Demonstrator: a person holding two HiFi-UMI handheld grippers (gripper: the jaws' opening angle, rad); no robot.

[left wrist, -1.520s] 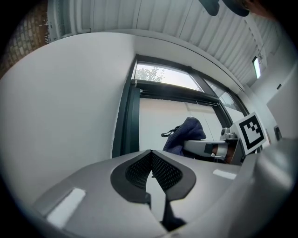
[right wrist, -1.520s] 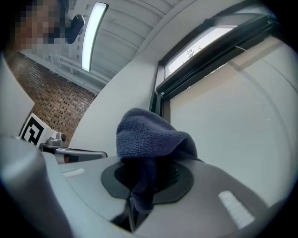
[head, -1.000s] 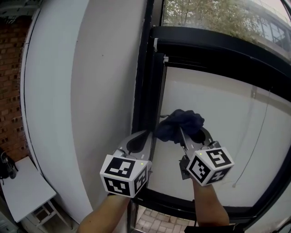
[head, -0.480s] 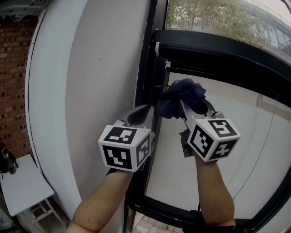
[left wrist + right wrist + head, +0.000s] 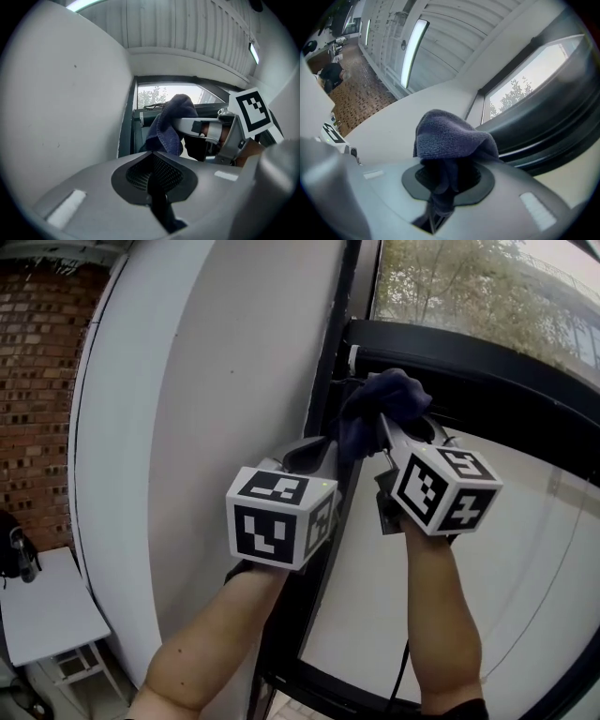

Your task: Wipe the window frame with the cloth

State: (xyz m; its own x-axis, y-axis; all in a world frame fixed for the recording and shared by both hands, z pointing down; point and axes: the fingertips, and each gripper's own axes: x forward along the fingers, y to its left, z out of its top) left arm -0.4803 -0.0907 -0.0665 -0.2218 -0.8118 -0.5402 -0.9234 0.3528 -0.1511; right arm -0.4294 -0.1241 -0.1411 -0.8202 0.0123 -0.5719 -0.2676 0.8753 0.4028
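A dark blue cloth (image 5: 377, 407) is bunched in my right gripper (image 5: 394, 432), whose jaws are shut on it; the cloth presses against the black window frame (image 5: 330, 381) near its upper left corner. The right gripper view shows the cloth (image 5: 450, 138) folded over the jaws, with the dark frame (image 5: 553, 112) behind. My left gripper (image 5: 314, 454) sits just left of the cloth by the frame's upright, jaws shut with nothing between them. In the left gripper view the cloth (image 5: 168, 126) hangs ahead and the right gripper (image 5: 206, 133) reaches in from the right.
A curved white wall (image 5: 187, 427) runs left of the frame. A pale blind (image 5: 525, 559) with a hanging cord covers the pane. A brick wall (image 5: 37, 381) and a white table (image 5: 42, 610) lie far left and below. Trees (image 5: 450, 287) show through the upper glass.
Both grippers have risen along the frame's left upright, the cloth sliding up with the right gripper to the upper corner. The left gripper followed, staying shut.
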